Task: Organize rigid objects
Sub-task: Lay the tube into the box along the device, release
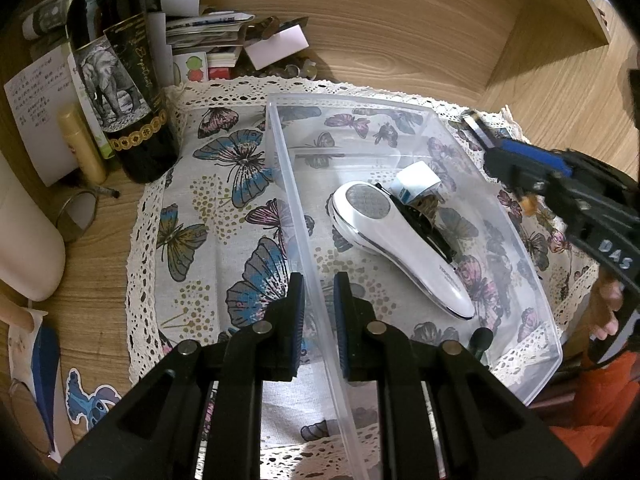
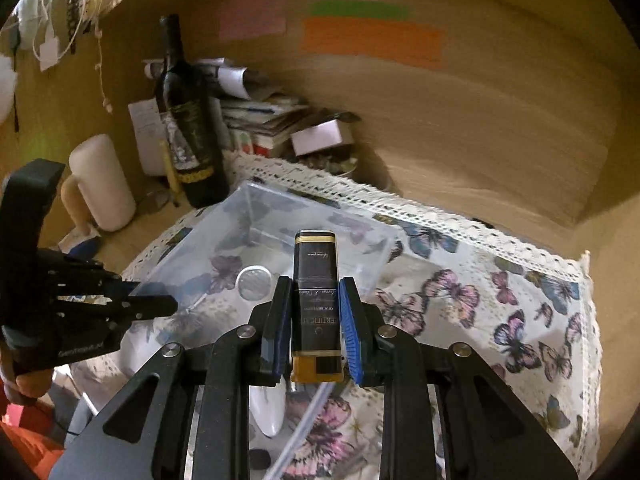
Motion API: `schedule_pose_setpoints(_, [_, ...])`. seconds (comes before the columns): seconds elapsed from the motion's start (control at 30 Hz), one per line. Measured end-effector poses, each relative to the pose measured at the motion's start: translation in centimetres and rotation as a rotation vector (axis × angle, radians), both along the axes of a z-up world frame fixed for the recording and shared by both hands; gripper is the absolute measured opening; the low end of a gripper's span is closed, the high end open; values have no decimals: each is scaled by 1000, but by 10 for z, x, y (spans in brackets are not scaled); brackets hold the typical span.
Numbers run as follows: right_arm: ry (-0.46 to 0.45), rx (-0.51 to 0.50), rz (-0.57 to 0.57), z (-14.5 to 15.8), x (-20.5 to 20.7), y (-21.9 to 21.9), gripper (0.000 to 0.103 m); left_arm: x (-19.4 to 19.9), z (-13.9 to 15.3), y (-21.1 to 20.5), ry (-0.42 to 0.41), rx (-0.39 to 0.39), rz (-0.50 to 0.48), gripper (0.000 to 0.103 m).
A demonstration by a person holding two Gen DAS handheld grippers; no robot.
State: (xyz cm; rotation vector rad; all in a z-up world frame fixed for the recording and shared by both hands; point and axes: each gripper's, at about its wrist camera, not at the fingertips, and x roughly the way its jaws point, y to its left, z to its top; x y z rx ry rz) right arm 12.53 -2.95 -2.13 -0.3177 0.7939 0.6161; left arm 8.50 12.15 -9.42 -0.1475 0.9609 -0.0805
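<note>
A clear plastic bin (image 1: 532,280) stands on a butterfly cloth. In it lie a white lint shaver (image 1: 400,248), a black clip and a small white box (image 1: 418,184). My left gripper (image 1: 319,300) straddles the bin's left wall (image 1: 304,248), its pads either side with small gaps; I cannot tell whether they grip it. My right gripper (image 2: 314,304) is shut on a black and gold box (image 2: 315,296) and holds it above the bin (image 2: 240,216). It also shows at the right of the left wrist view (image 1: 560,184).
A dark wine bottle (image 1: 116,80) stands at the cloth's back left corner, with a cream tube (image 1: 82,144), papers and small boxes (image 1: 224,40) behind. A white cylinder (image 2: 102,184) and a round mirror (image 1: 76,216) are on the left. Wooden walls enclose the desk.
</note>
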Motion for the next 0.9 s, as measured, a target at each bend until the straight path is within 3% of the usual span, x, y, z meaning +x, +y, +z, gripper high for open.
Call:
schedule_pose_setpoints(0.5, [131, -79, 67, -37, 20, 31, 22, 0, 0, 0, 3, 2, 0, 14])
schedule_pose_setpoints(0.9, [72, -41, 46, -10, 7, 11, 23, 0, -1, -1, 6, 12, -2, 14])
